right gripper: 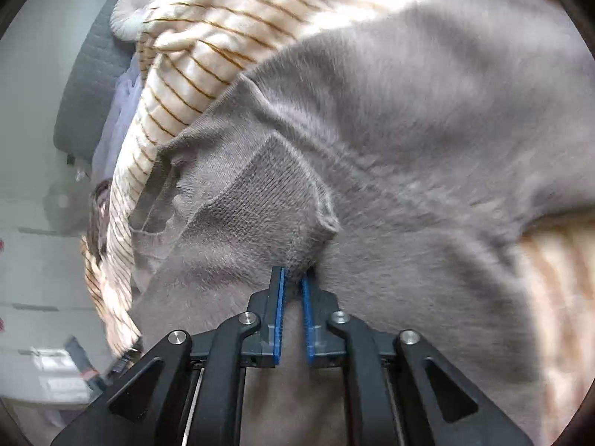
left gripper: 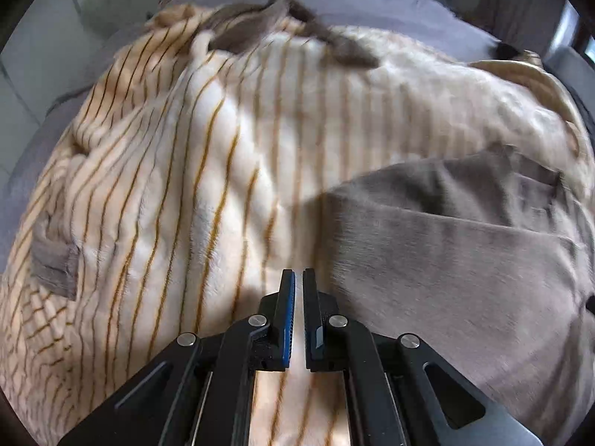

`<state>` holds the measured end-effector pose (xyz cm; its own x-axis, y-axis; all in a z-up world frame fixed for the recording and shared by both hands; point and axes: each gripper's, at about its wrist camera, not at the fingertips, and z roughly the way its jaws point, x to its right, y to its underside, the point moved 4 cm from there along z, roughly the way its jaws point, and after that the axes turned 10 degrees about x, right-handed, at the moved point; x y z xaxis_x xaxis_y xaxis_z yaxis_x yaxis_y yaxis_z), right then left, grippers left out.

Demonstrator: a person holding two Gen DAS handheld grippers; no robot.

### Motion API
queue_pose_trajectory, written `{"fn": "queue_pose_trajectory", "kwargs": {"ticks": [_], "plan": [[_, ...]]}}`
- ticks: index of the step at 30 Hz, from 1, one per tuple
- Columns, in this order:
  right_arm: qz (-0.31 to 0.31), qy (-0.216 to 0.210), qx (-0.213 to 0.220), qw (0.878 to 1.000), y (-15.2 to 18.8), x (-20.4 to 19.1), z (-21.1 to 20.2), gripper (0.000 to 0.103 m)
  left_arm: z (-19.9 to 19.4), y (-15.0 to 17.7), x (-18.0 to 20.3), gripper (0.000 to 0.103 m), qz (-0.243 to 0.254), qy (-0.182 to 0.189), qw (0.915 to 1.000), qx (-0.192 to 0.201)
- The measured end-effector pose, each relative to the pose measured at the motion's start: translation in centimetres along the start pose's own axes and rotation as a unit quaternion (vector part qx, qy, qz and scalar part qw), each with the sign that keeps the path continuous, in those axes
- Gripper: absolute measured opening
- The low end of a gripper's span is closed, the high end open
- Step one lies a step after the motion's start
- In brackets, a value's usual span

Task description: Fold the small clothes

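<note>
A cream sweater with thin orange stripes point(left gripper: 208, 171) lies spread out, with a grey knit panel point(left gripper: 446, 245) at its lower right and a grey collar point(left gripper: 260, 26) at the far end. My left gripper point(left gripper: 298, 278) hovers close over the striped cloth, jaws nearly together with nothing visible between them. In the right wrist view my right gripper point(right gripper: 293, 278) is shut on a fold of the grey knit cloth point(right gripper: 267, 208), which bunches up at the fingertips. Striped cream cloth point(right gripper: 200, 59) shows beyond it.
The sweater lies on a grey-lilac bed cover point(left gripper: 372, 0). A dark grey quilted cushion point(right gripper: 93, 74) and a white fluffy object point(right gripper: 134, 11) lie at the left. Pale floor tiles point(left gripper: 33, 74) show beyond the bed edge.
</note>
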<state>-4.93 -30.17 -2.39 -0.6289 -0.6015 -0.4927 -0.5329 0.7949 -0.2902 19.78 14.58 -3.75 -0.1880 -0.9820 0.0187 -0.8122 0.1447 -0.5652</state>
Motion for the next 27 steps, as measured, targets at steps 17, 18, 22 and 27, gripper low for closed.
{"fn": "queue_pose_trajectory", "kwargs": {"ticks": [17, 18, 22, 27], "plan": [[-0.064, 0.000, 0.007, 0.998, -0.7, 0.4, 0.6, 0.012, -0.5, 4.8, 5.4, 0.005, 0.058, -0.005, 0.9979, -0.028], [-0.052, 0.000, 0.004, 0.999, -0.7, 0.9, 0.2, 0.014, -0.8, 4.7, 5.6, 0.005, 0.061, -0.004, 0.9978, -0.026], [-0.033, -0.015, -0.004, 0.999, -0.6, 1.6, -1.1, 0.036, -2.1, 4.6, 7.2, 0.005, 0.058, -0.006, 0.9978, -0.031], [-0.023, -0.027, 0.006, 0.999, -0.9, 2.6, -3.1, 0.065, -2.7, 4.5, 9.6, 0.005, 0.049, 0.001, 0.9978, -0.043]]}}
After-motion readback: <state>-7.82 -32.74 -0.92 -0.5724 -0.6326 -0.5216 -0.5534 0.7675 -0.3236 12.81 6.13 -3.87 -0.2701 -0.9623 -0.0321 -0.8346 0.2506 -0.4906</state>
